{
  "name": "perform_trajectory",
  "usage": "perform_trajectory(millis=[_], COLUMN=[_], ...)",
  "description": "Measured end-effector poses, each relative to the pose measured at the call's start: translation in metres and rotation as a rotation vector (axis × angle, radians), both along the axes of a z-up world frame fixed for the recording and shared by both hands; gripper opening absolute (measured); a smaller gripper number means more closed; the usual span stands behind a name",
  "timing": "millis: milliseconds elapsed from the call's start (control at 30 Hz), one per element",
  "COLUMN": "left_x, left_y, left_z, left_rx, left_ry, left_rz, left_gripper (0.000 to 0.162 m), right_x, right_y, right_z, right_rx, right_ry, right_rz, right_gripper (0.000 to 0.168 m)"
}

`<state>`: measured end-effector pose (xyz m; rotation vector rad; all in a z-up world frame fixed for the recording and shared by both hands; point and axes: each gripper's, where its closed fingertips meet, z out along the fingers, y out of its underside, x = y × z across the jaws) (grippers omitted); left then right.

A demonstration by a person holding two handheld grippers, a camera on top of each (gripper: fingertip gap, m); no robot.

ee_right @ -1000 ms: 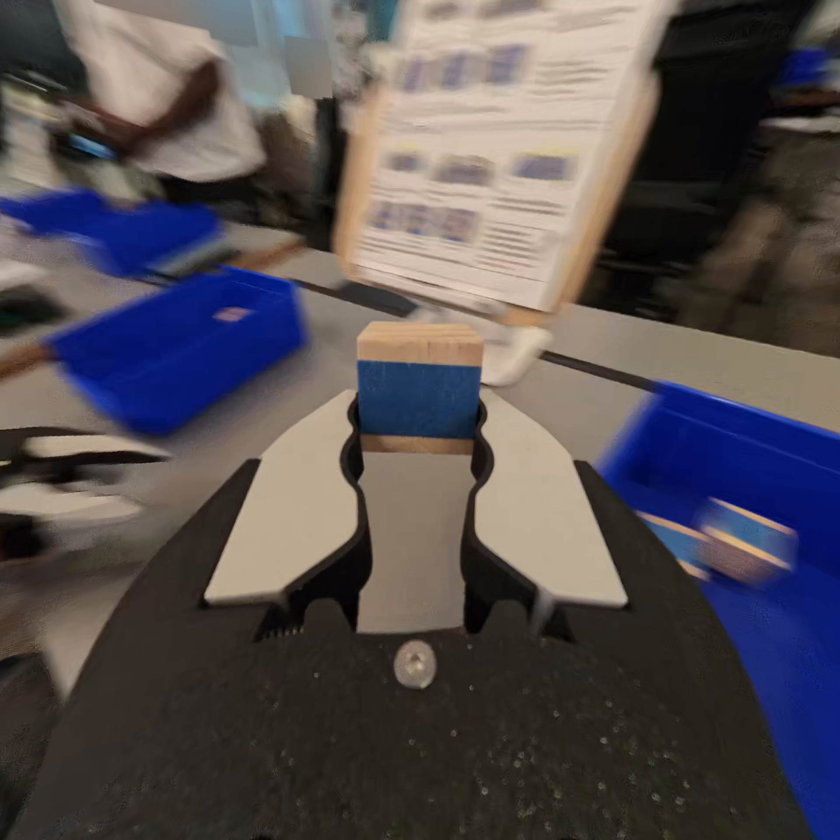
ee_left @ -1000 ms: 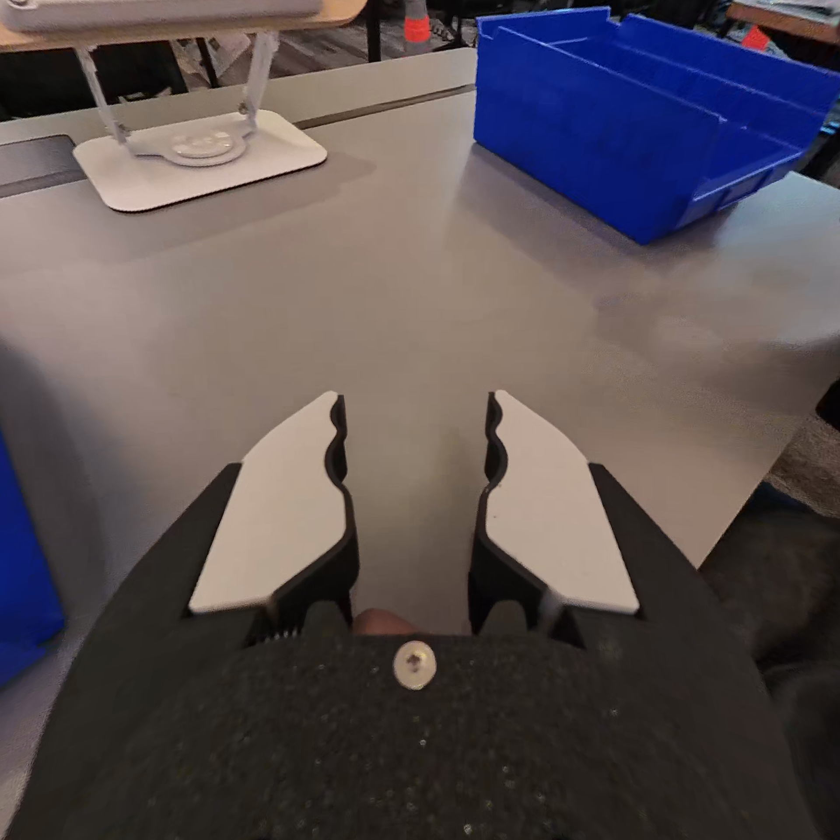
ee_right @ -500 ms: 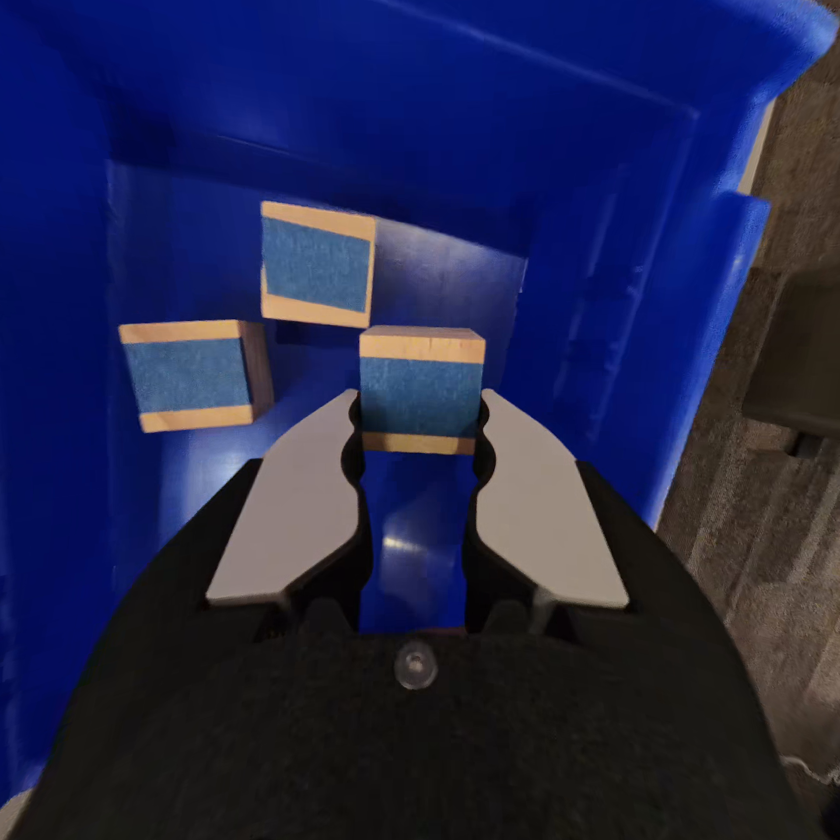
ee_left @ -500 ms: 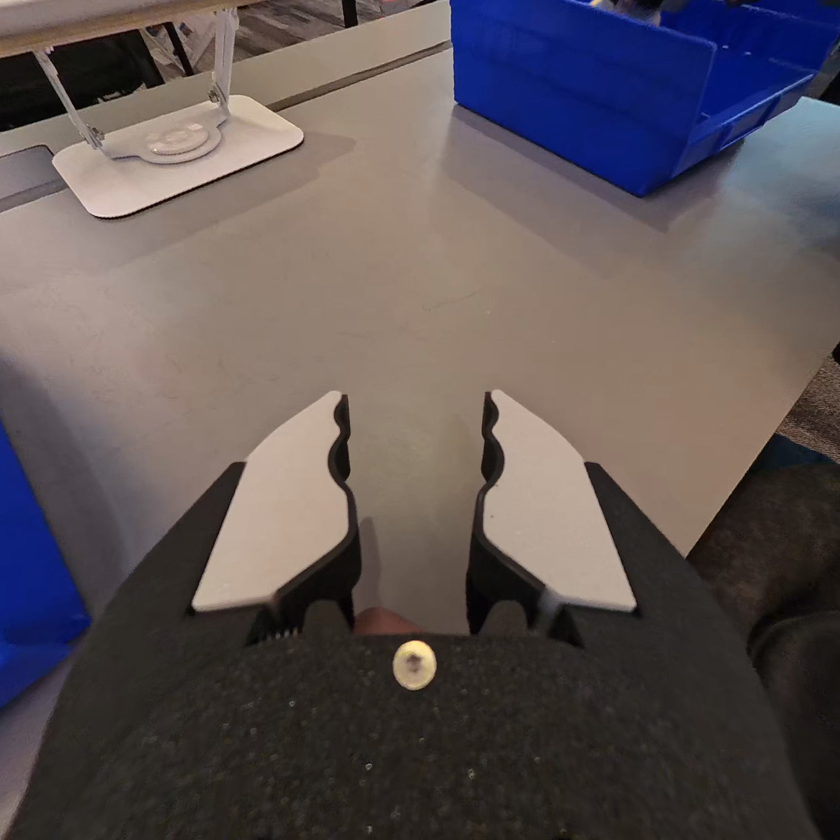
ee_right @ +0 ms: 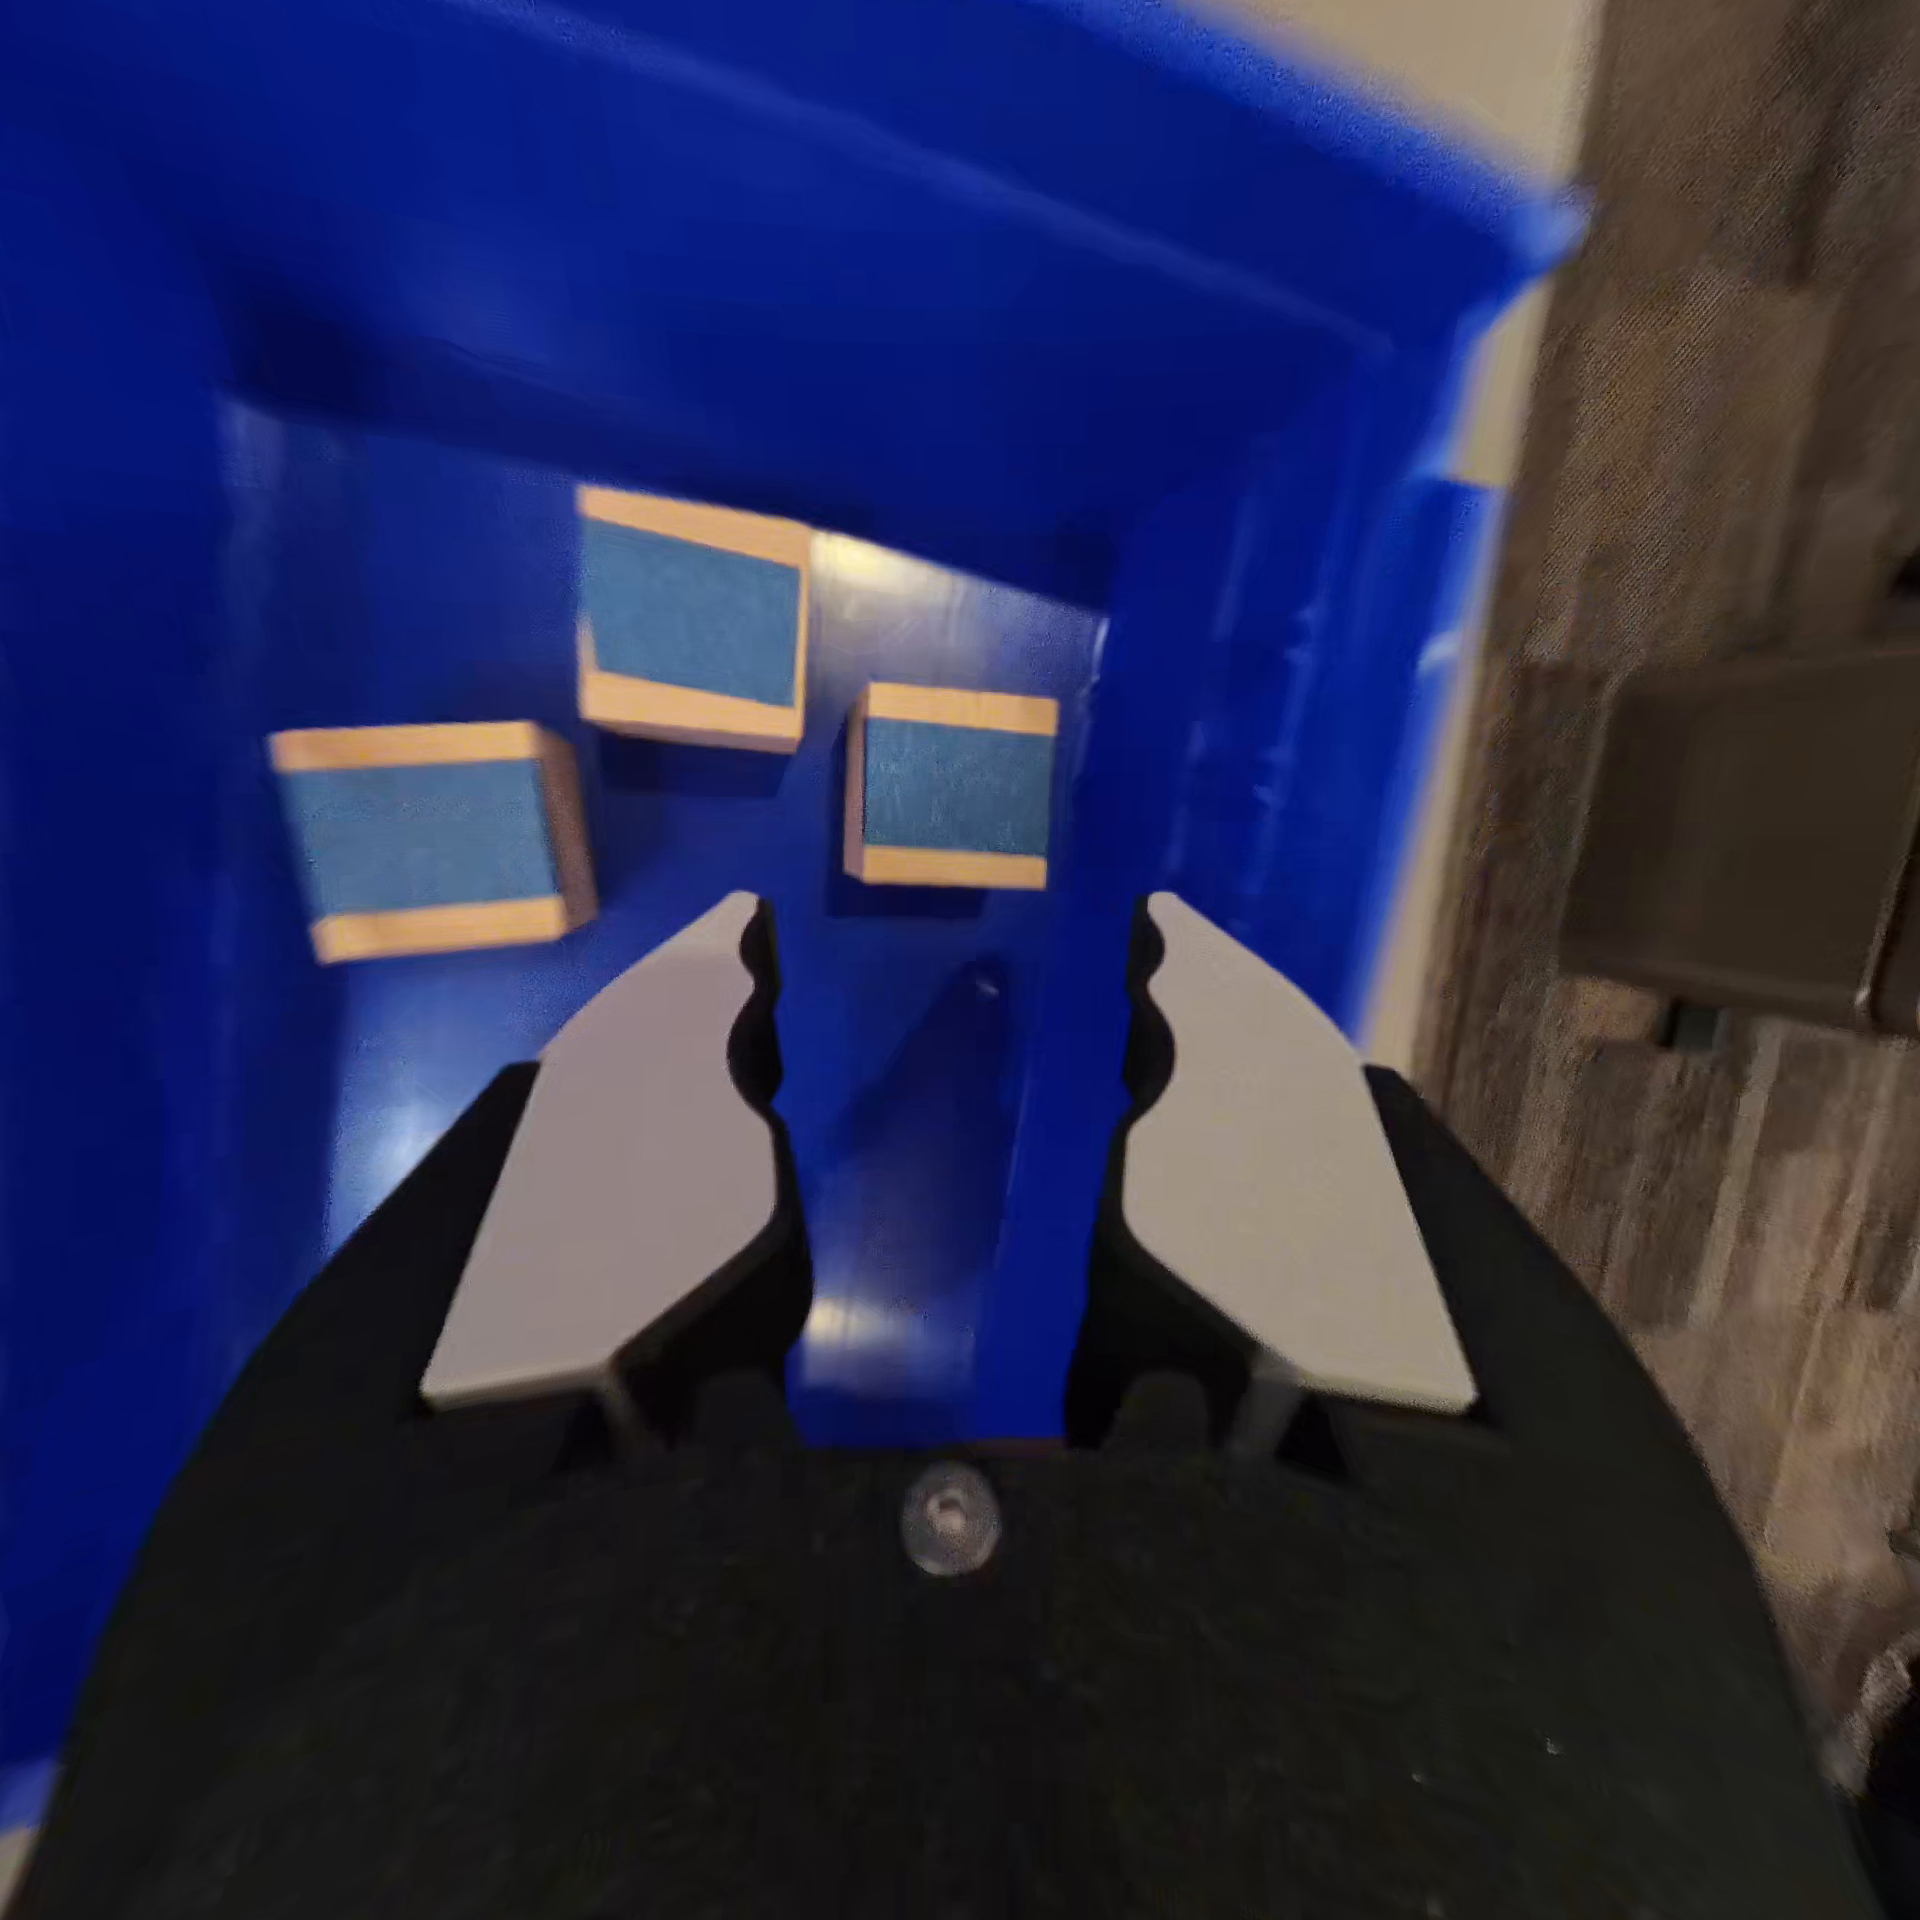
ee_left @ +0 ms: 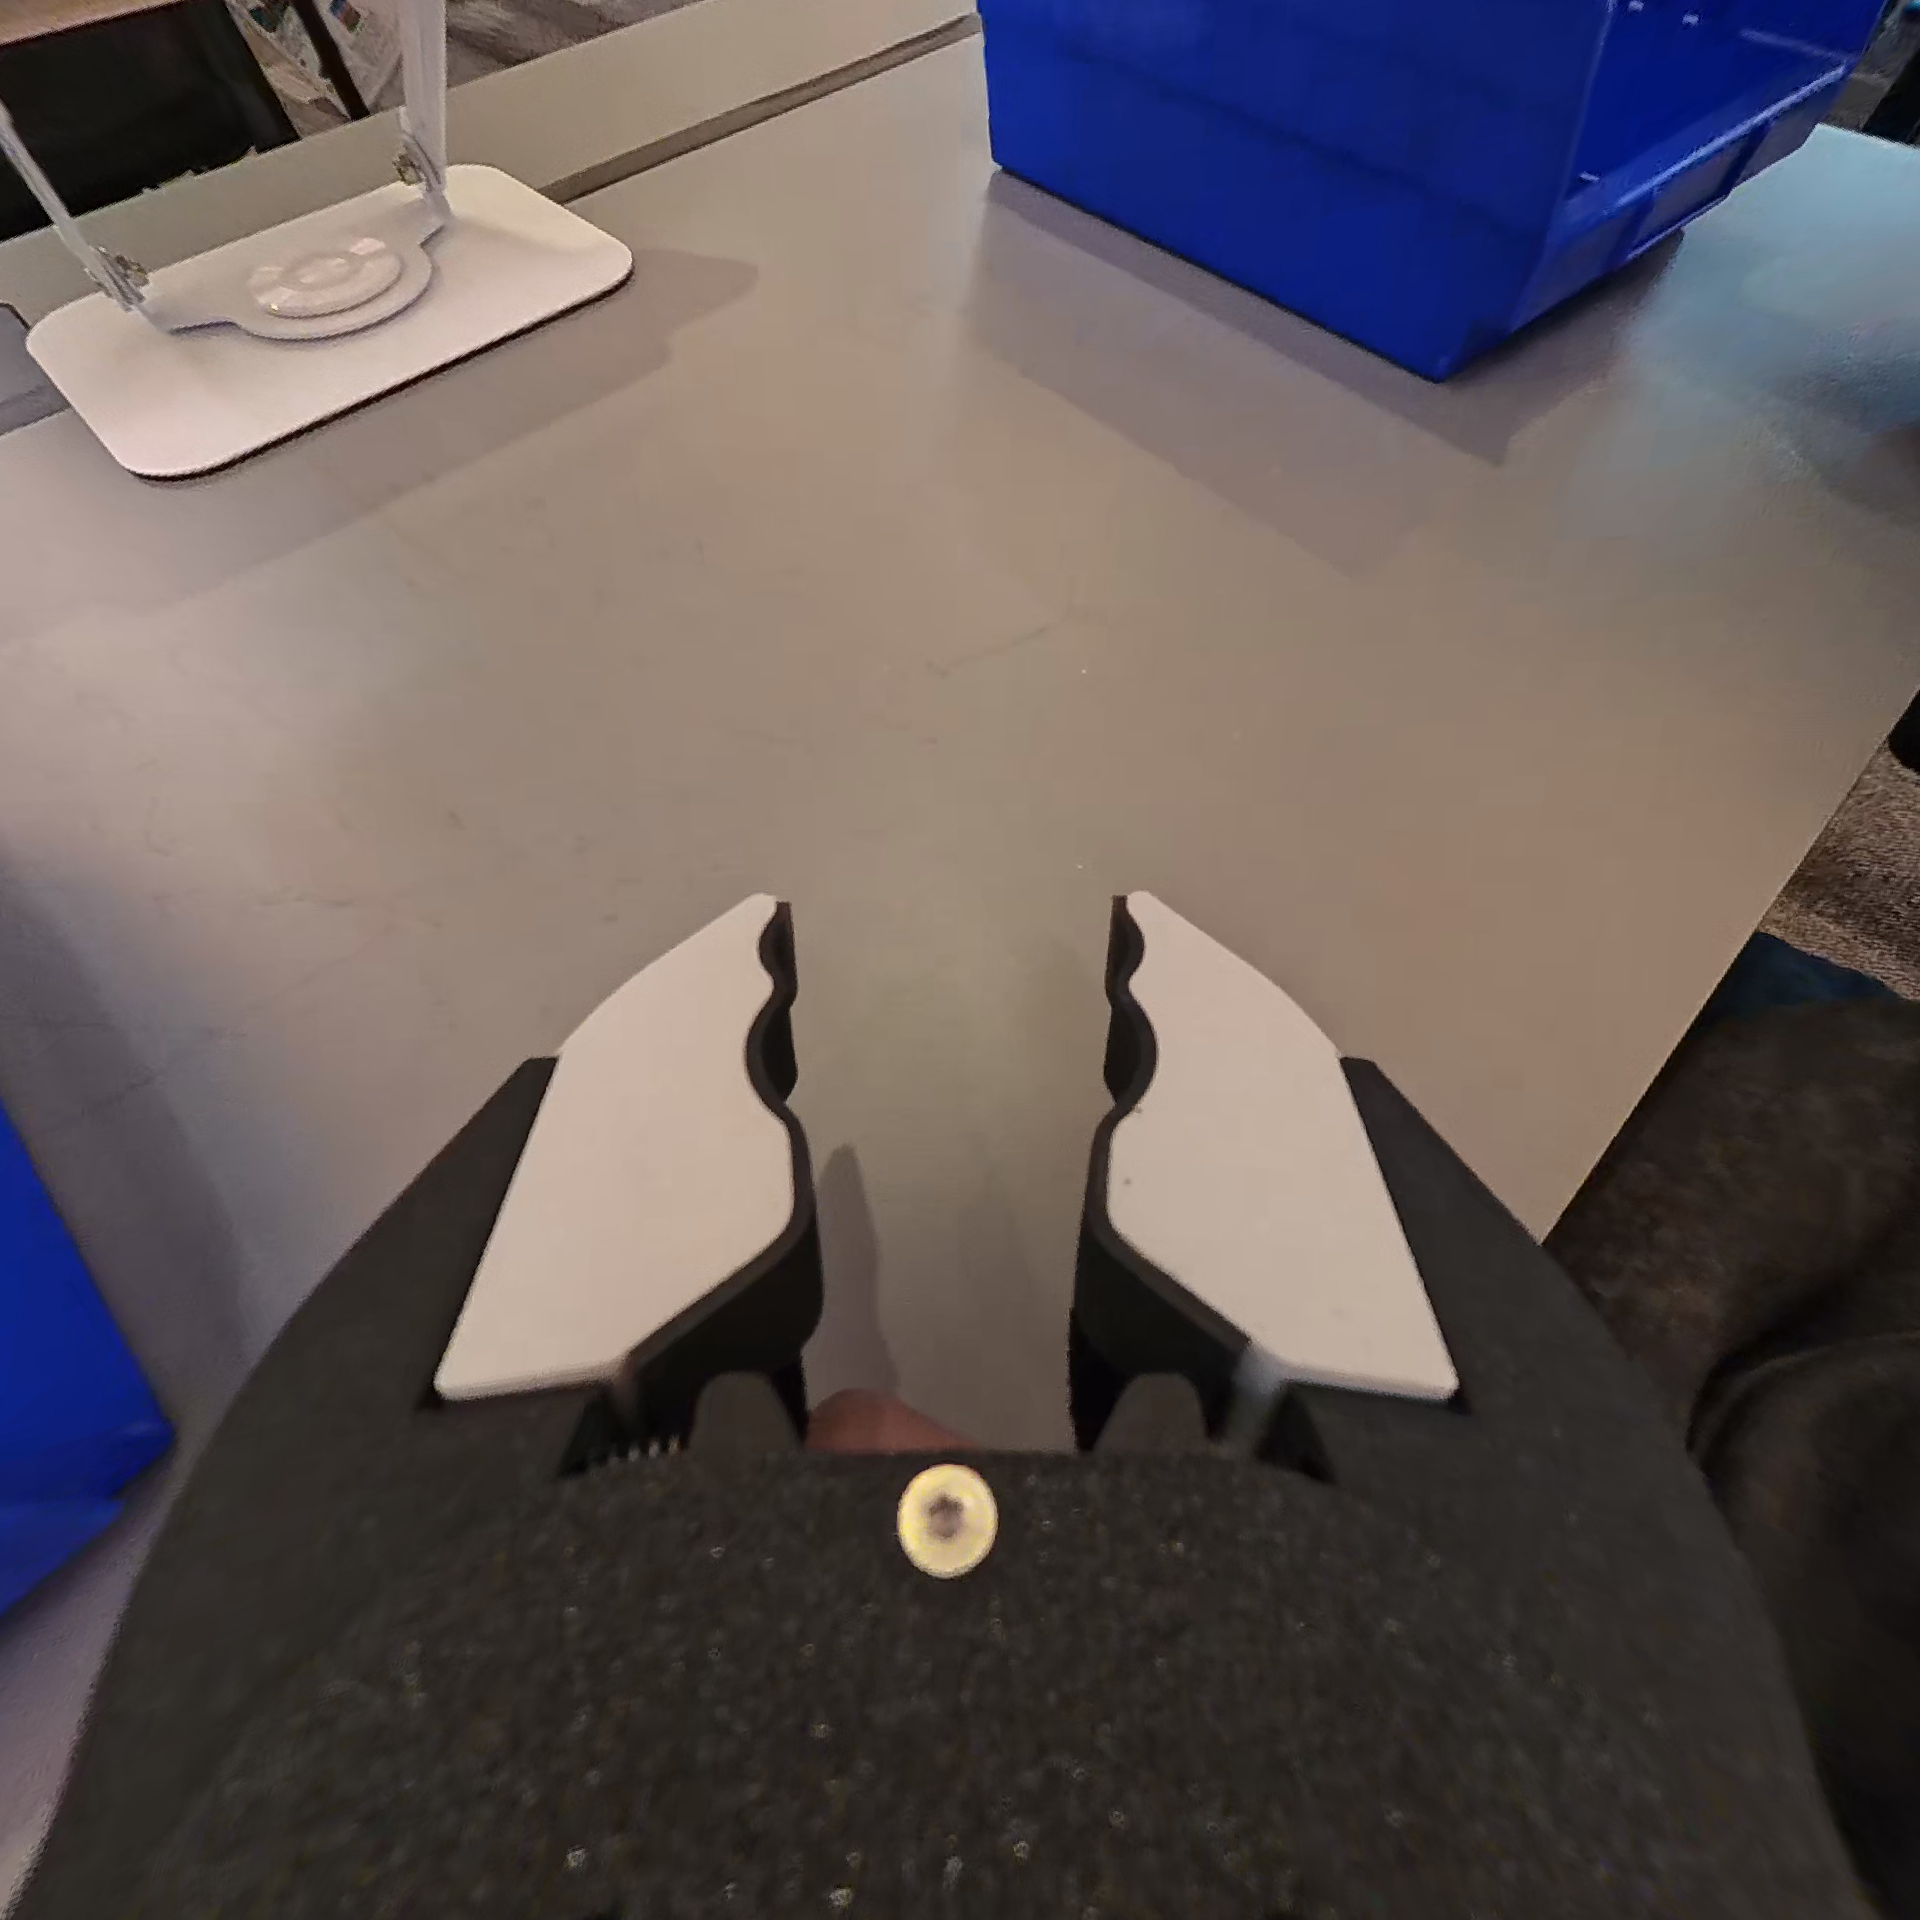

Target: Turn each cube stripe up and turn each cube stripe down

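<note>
1. Left wrist view: the left gripper (ee_left: 943,914) hangs over the bare grey table (ee_left: 935,582) with its jaws spread wide and nothing between them. A blue bin (ee_left: 1403,177) stands at the far right of the table, a white stand base (ee_left: 322,312) at the far left, and the edge of a second blue bin (ee_left: 62,1351) shows at the near left. No cube appears in this view. Compared with 0.5 s ago the view is almost the same, only slightly nearer the table, so this gripper looks idle.

2. Right wrist view: the right gripper (ee_right: 951,914) is above the inside of a blue bin (ee_right: 520,312), jaws parted and empty. 0.5 s ago the same jaws were clamped on a cube; now that cube (ee_right: 951,784) sits on the bin floor just beyond the fingertips, clear of both, blue stripe facing the camera.

3. Same view: 2 more cubes lie on the bin floor, 1 in the middle (ee_right: 694,621) and 1 to the left (ee_right: 426,842), both also showing the stripe upward. The picture is motion-blurred.

4. Judgement: the release seems to finish 1 placement, giving 3 cubes stripe up in this bin. The right gripper is now free to fetch or flip another cube.
</note>
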<state>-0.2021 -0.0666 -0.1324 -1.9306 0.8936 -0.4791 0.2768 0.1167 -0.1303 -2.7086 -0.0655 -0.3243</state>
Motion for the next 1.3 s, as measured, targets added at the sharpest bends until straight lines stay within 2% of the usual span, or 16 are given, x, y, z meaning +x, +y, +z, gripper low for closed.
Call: perform_trajectory(millis=[100,200,267,333,367,433,500,633,767,833,900,967,1033,1133,1300], left_x=[-0.004,-0.005,-0.004,-0.004,-0.004,-0.003,-0.001,-0.005,-0.050,-0.091,-0.137,-0.181,-0.209,-0.237,-0.263], left_y=[0.004,0.006,0.006,0.006,0.007,0.005,0.002,0.000,0.013,0.038,0.078,0.126,0.164,0.201,0.237], left_z=[0.005,0.008,0.006,0.003,0.002,0.000,0.001,0.014,0.087,0.117,0.131,0.124,0.096,0.046,0.003], left_rx=[0.004,-0.034,-0.065,-0.072,-0.065,-0.059,-0.054,-0.050,0.087,0.086,0.031,-0.080,-0.282,-0.550,-0.710], left_ry=[-0.025,-0.079,-0.099,-0.086,-0.077,-0.057,-0.049,-0.055,-0.118,-0.095,-0.046,-0.015,-0.004,0.096,0.229], left_rz=[0.023,0.033,0.026,0.025,0.028,0.017,0.005,0.010,0.061,0.179,0.354,0.547,0.683,0.805,0.950], left_gripper=[0.057,0.057,0.057,0.057,0.057,0.057,0.058,0.059,0.064,0.062,0.058,0.053,0.055,0.063,0.064], right_x=[-0.046,-0.164,-0.254,-0.323,-0.346,-0.372,-0.381,-0.393,-0.390,-0.388,-0.386,-0.382,-0.380,-0.385,-0.389], right_y=[-0.024,-0.071,-0.122,-0.171,-0.189,-0.208,-0.211,-0.217,-0.215,-0.215,-0.215,-0.211,-0.210,-0.216,-0.225], right_z=[0.068,0.106,0.101,0.079,0.065,0.043,0.039,0.028,0.024,0.026,0.029,0.024,0.017,0.014,0.006], right_rx=[0.310,0.610,0.670,0.650,0.626,0.555,0.578,0.478,0.459,0.458,0.450,0.418,0.378,0.327,0.307], right_ry=[0.051,0.384,0.673,0.927,0.988,0.932,0.897,0.948,0.942,0.970,1.008,1.008,1.008,1.052,0.983], right_rz=[0.156,0.457,0.686,0.820,0.856,0.933,0.949,0.938,0.915,0.897,0.876,0.833,0.803,0.812,0.875], right_gripper=[0.064,0.061,0.056,0.056,0.056,0.055,0.048,0.049,0.048,0.048,0.048,0.048,0.049,0.048,0.048])
